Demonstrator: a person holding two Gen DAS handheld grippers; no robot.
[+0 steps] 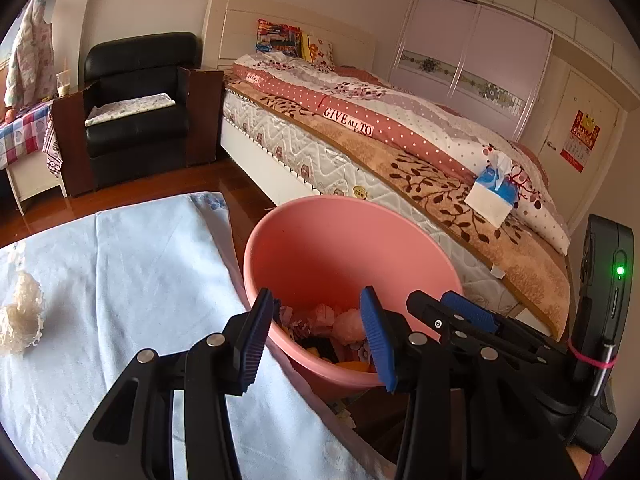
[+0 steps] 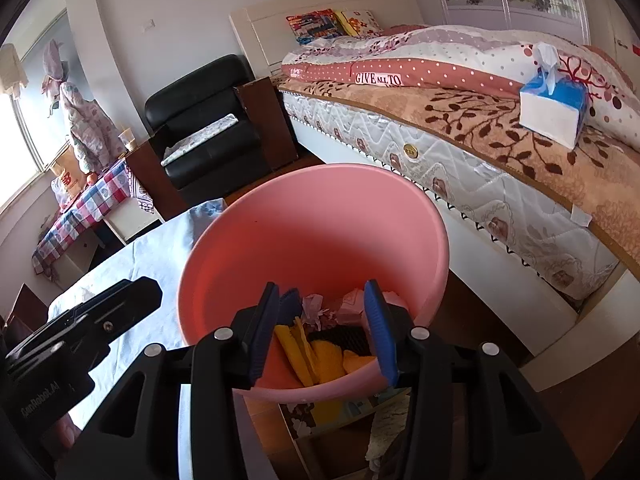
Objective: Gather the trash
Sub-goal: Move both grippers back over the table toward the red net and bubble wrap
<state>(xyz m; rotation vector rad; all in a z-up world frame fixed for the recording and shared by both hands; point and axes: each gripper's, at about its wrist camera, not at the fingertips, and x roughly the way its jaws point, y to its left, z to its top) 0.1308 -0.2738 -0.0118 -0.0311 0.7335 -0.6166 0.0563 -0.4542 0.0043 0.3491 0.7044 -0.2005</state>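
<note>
The pink bin stands on the floor between the table's light blue cloth and the bed, and I can see trash heaped at its bottom: yellow scraps, crumpled paper and something dark. My right gripper hangs over the bin's near rim with its jaws apart and nothing between them, and my left gripper sits just beside it at the cloth's edge, likewise spread and empty. Out on the cloth lies a pale netted wad, and a blue tissue box rests on the bed.
</note>
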